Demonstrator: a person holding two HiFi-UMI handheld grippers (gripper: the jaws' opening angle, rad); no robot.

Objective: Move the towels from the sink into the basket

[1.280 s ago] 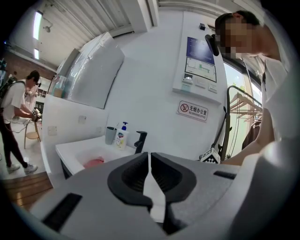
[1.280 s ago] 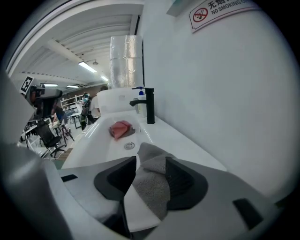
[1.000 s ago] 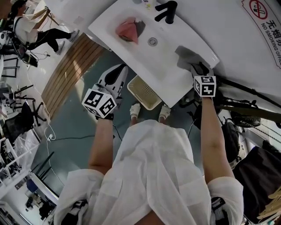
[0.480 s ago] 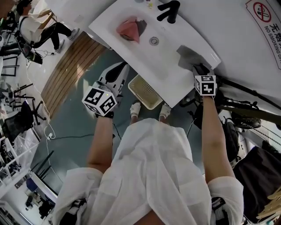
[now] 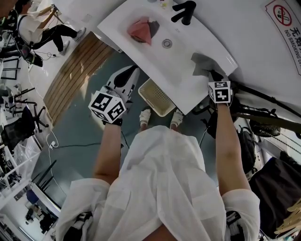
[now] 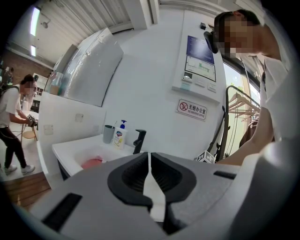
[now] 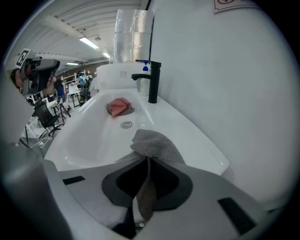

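**Asker:** What are your right fingers doing?

**Me:** My right gripper (image 7: 146,161) has just been closing its jaws. They are now pinched on a fold of the grey towel (image 7: 157,143). The cloth runs down between the two pads and bunches up just past their tips.

**Asker:** Where is that towel in relation to the sink?

**Me:** It lies at the right end of the sink (image 7: 89,140), near the front. Part of it is on the flat rim and part is over the slope into the bowl. My right arm reaches straight out to that corner.

**Asker:** And the left fingers?

**Me:** My left gripper (image 6: 150,161) has its jaws together, pad against pad. It hangs in front of the sink, apart from the front edge, pointing nearly level toward the wall behind the sink.

**Asker:** Is there another towel?

**Me:** Yes, a pink towel (image 5: 141,29) lies crumpled in the bowl toward the sink's left end. It is on the other side of the drain (image 5: 166,43) from the grey one. Neither gripper touches it.

**Asker:** What else is on the sink?

**Me:** A black faucet (image 5: 182,12) stands on the back rim, behind the drain. A soap bottle (image 6: 120,134) and a grey cup (image 6: 108,133) stand on the same rim, further toward the sink's left end.

**Asker:** And the basket?

**Me:** The cream basket (image 5: 155,98) sits on the floor below the sink's front edge, partly tucked under it.
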